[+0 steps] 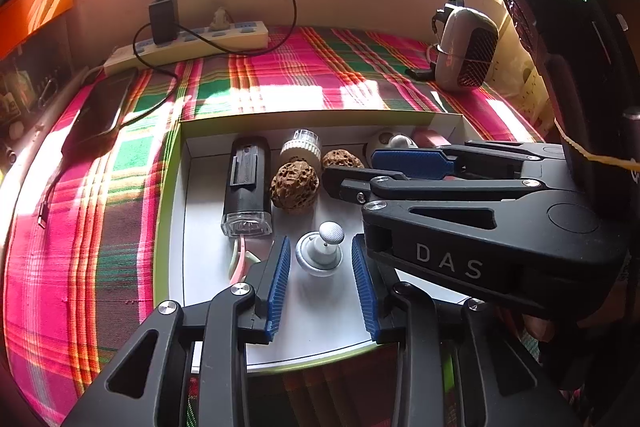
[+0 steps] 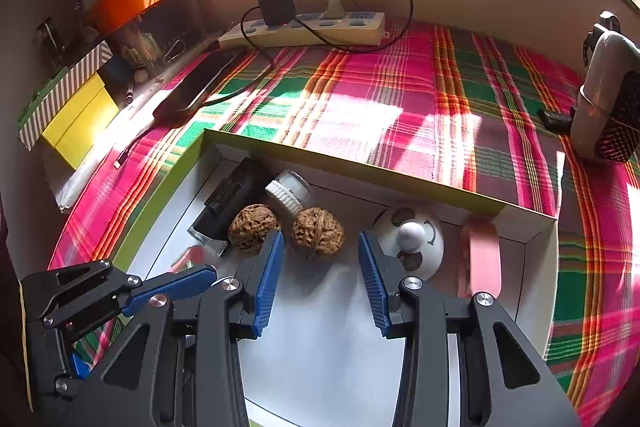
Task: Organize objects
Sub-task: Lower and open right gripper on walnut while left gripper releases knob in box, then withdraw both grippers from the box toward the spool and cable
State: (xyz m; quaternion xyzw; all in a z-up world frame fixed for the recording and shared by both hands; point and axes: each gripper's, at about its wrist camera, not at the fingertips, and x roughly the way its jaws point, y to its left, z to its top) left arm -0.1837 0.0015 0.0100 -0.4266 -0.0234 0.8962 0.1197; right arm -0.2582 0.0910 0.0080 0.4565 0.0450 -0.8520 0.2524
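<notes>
Left wrist view: I note a shallow white cardboard tray (image 1: 176,227) with a lime-green rim, resting on a plaid woven cloth (image 1: 100,235) of pink, green and orange. Inside the tray, my left gripper (image 1: 322,273) stands with jaws parted around a small grey knob-topped piece (image 1: 322,251), ribbed blue pads clear of it on both sides. Beyond that piece lie a black flashlight-like cylinder (image 1: 247,183) with a clear end and a rough, pitted brown walnut (image 1: 295,185). In the right wrist view, my right gripper (image 2: 320,269) is open as well; a second wrinkled walnut (image 2: 317,233) sits just beyond its tips, untouched. Right of that walnut are a white dome (image 2: 416,239) and a pink oblong item (image 2: 482,257).
</notes>
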